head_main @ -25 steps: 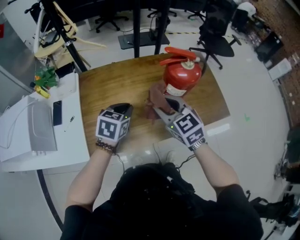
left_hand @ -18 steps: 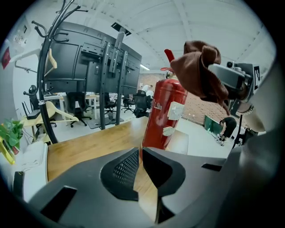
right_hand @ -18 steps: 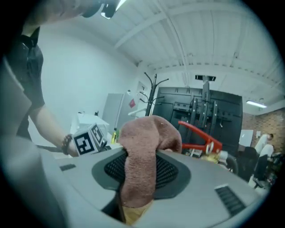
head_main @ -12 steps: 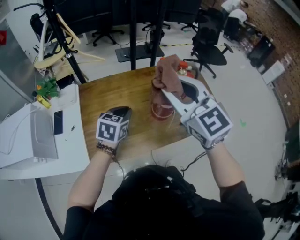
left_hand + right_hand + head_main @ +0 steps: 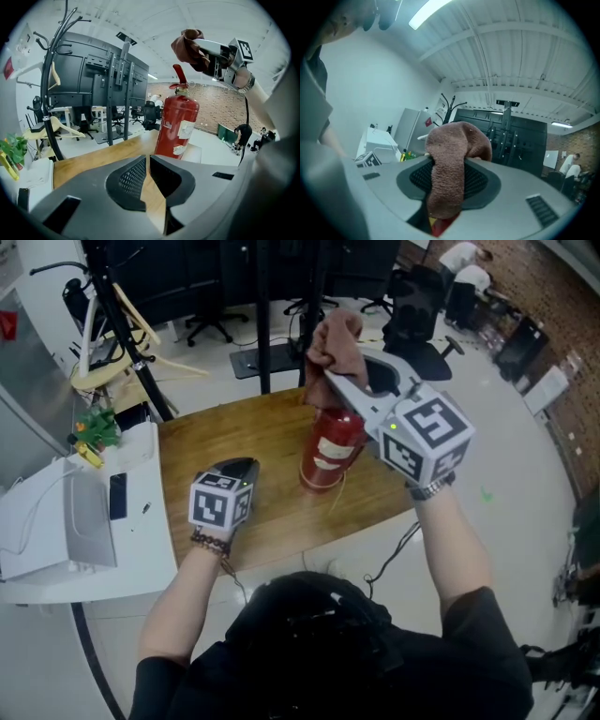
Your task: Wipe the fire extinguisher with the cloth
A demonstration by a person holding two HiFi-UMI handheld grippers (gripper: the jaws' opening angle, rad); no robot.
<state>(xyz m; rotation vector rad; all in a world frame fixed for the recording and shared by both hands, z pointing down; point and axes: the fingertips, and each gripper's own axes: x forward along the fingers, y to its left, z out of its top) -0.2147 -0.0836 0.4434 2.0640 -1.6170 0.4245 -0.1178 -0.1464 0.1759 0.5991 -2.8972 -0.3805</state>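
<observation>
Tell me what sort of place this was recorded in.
Probably an open office or lab: rolling office chairs, large dark screens on stands behind the wooden table, and a brick wall beyond.

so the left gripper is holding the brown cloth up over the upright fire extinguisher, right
No, it is the right gripper that holds the brown cloth up over the upright fire extinguisher, as the right gripper view shows; the left gripper is shut and empty.

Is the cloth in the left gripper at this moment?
No, the cloth is clamped in the right gripper, while the left gripper is shut and empty.
</observation>
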